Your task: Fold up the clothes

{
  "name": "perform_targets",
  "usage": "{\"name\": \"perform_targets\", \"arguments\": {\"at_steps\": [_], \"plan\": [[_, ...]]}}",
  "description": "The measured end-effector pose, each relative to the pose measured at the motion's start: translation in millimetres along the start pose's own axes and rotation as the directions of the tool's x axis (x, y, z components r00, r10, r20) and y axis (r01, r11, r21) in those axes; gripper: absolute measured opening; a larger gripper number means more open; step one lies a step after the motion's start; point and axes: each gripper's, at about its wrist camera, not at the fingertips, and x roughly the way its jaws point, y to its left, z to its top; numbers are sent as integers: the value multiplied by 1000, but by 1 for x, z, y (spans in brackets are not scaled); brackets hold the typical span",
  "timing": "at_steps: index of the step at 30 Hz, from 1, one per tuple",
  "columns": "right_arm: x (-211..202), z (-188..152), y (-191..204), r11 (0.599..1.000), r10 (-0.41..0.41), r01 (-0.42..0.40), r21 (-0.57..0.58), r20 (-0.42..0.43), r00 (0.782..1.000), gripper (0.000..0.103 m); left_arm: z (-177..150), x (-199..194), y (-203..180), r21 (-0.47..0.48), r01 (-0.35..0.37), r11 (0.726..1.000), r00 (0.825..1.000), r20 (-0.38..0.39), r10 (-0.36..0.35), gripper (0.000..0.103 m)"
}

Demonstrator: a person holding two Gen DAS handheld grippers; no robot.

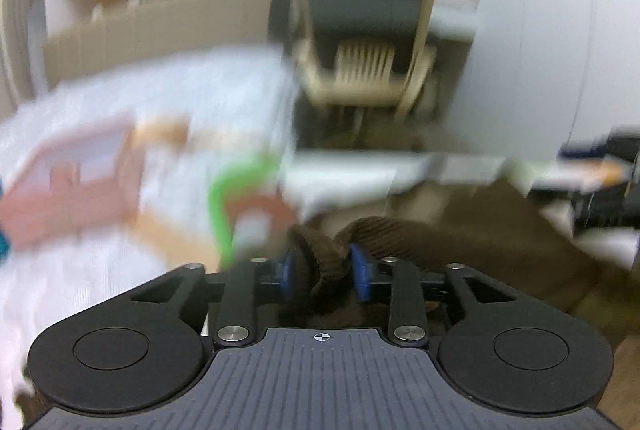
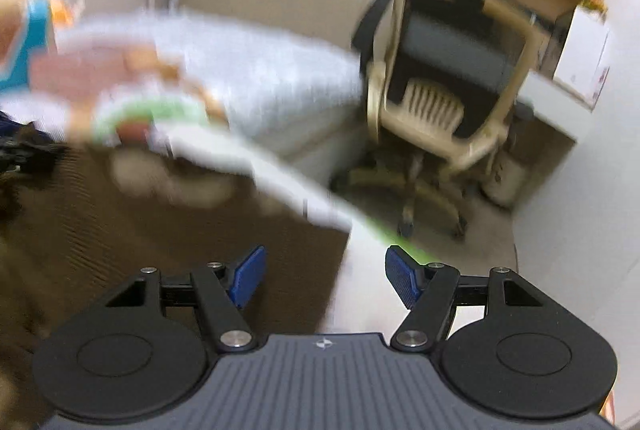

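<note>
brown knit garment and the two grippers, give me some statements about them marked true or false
1. The left gripper is shut on the brown knit garment. True.
2. The right gripper grips the garment too. False: its blue pads stand apart with nothing between them.
3. An office chair stands beyond the bed. True.
4. The garment is white. False: it is brown and ribbed.

No readable text, label, brand or number in either blurred view.
</note>
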Motion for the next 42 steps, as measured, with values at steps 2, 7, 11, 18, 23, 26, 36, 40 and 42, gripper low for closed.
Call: {"name": "perform_targets", "arguments": {"at_steps": [2, 7, 11, 18, 23, 26, 36, 40, 42], "plan": [[13, -7, 3, 1000, -3, 4, 4, -41, 999, 67, -8, -7, 22, -107, 38, 994, 999, -12, -39, 53], [-25, -4, -23, 992, 60, -65, 108, 47, 997, 67, -17, -89, 89, -406, 70, 911, 995, 97, -33, 73], [-56, -6, -36, 983, 100, -114, 144, 106, 989, 67, -56, -121, 143, -616, -67, 785, 995, 20, 101, 86], [-82, -8, -30, 968, 157, -181, 175, 139, 978, 67, -92, -82, 160, -699, -189, 690, 982, -113, 154, 44], [-110, -9, -41, 966, 154, -189, 174, 197, 968, 68, -27, -91, 120, -538, -104, 837, 987, 45, 152, 8], [-118, -8, -51, 964, 134, -179, 195, 225, 965, 68, 33, -104, 72, -404, 7, 915, 976, 200, 81, 8], [-113, -14, -62, 940, 166, -213, 267, 189, 968, 70, 81, -101, -19, -196, 341, 919, 925, 243, -292, 98], [-90, -5, -54, 891, 273, -308, 333, 147, 951, 70, 55, -92, -7, -179, 129, 975, 982, 160, -101, 101], [-70, 1, -35, 865, 354, -369, 340, 107, 929, 70, 39, -84, 5, -144, 49, 988, 991, 129, -31, 102]]}}
